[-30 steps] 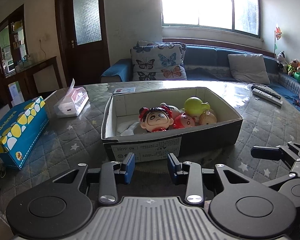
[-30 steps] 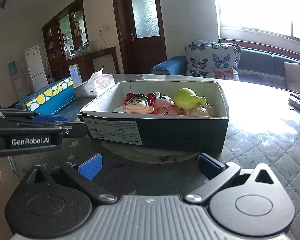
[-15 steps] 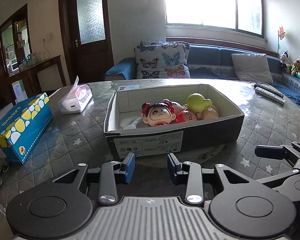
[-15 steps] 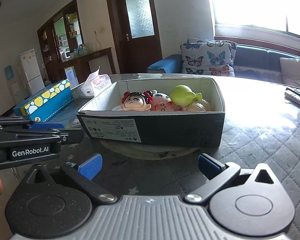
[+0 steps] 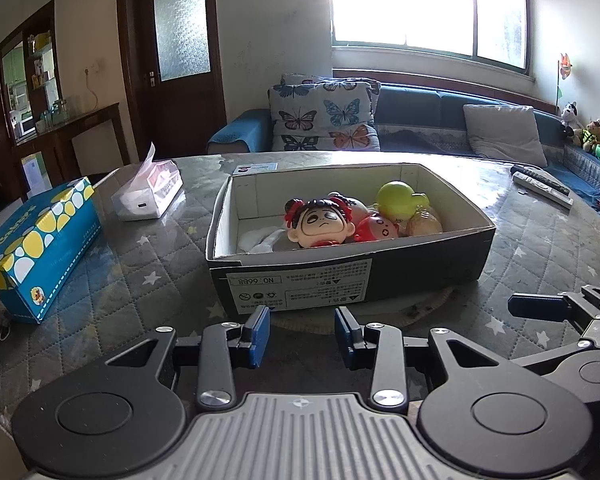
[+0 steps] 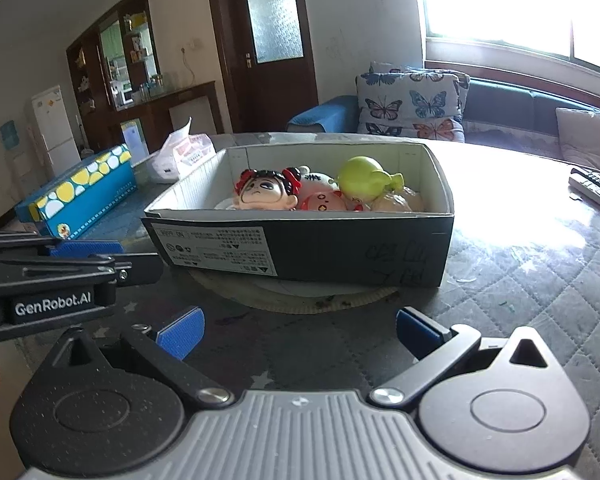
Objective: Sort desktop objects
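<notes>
A black cardboard box (image 5: 420,264) (image 6: 340,248) stands on the quilted table. In it lie a doll head with red hair buns (image 5: 320,224) (image 6: 266,192), a yellow-green round toy (image 5: 398,198) (image 6: 364,180), a red-pink toy (image 5: 376,230) (image 6: 322,202) and a beige one (image 5: 424,224). My left gripper (image 5: 302,332) is empty, its pads a small gap apart, just in front of the box. My right gripper (image 6: 300,332) is wide open and empty, also short of the box. The left gripper also shows in the right wrist view (image 6: 88,256).
A blue tissue box with yellow spots (image 5: 36,240) (image 6: 80,192) lies at the left. A white tissue pack (image 5: 148,196) (image 6: 184,152) sits behind it. Remote controls (image 5: 540,186) (image 6: 596,188) lie at the right. A round mat (image 6: 300,296) lies under the box. A sofa with cushions stands beyond.
Both grippers have drawn back a little from the box and risen slightly. Their jaw openings are the same.
</notes>
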The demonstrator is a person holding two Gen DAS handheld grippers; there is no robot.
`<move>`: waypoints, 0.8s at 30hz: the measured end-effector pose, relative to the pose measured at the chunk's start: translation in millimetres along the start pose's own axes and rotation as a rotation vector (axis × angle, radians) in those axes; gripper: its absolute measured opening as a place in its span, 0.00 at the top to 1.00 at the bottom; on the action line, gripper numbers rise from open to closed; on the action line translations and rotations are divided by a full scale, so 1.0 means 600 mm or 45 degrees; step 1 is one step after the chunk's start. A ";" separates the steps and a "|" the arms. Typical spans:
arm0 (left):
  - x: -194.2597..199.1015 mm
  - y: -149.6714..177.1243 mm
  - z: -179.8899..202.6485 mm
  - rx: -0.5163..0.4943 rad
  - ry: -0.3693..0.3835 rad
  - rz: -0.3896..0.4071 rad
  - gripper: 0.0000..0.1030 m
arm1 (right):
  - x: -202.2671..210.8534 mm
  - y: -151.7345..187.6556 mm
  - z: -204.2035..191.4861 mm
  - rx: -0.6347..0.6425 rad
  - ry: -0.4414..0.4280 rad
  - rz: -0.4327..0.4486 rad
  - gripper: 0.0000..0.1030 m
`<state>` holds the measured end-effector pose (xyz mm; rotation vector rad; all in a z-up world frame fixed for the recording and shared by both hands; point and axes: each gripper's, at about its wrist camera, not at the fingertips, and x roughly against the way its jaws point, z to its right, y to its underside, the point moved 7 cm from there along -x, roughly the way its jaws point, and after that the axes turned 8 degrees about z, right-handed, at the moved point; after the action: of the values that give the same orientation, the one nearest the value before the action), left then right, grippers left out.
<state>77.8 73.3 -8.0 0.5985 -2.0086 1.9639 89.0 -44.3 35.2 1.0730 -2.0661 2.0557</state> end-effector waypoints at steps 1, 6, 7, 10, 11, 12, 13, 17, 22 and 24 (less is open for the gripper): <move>-0.002 0.000 -0.001 0.000 0.001 -0.002 0.62 | -0.003 0.000 0.000 0.004 0.004 -0.003 0.00; -0.017 0.002 -0.003 -0.003 0.000 -0.022 0.63 | -0.017 -0.004 0.003 0.004 0.009 -0.019 0.00; -0.021 0.003 -0.003 -0.007 -0.002 -0.026 0.63 | -0.020 -0.004 0.004 0.006 0.012 -0.023 0.00; -0.030 0.003 -0.005 -0.007 -0.005 -0.037 0.63 | -0.028 -0.006 0.007 0.008 0.027 -0.039 0.00; -0.033 0.003 -0.006 -0.005 -0.005 -0.041 0.63 | -0.032 -0.007 0.008 0.011 0.029 -0.044 0.00; -0.036 0.003 -0.006 -0.004 -0.006 -0.043 0.63 | -0.034 -0.007 0.009 0.014 0.034 -0.047 0.00; -0.039 0.002 -0.007 -0.003 -0.003 -0.045 0.63 | -0.036 -0.008 0.009 0.018 0.037 -0.048 0.00; -0.050 0.001 -0.009 0.000 -0.002 -0.056 0.63 | -0.046 -0.011 0.009 0.032 0.045 -0.058 0.00; -0.062 0.001 -0.012 0.004 -0.007 -0.076 0.63 | -0.058 -0.013 0.012 0.035 0.049 -0.080 0.00; -0.068 0.001 -0.013 0.005 -0.012 -0.082 0.63 | -0.064 -0.014 0.013 0.039 0.054 -0.087 0.00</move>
<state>112.6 85.0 -27.1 0.6660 -1.9669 1.9315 125.6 -33.3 23.0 1.0791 -1.9563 2.0661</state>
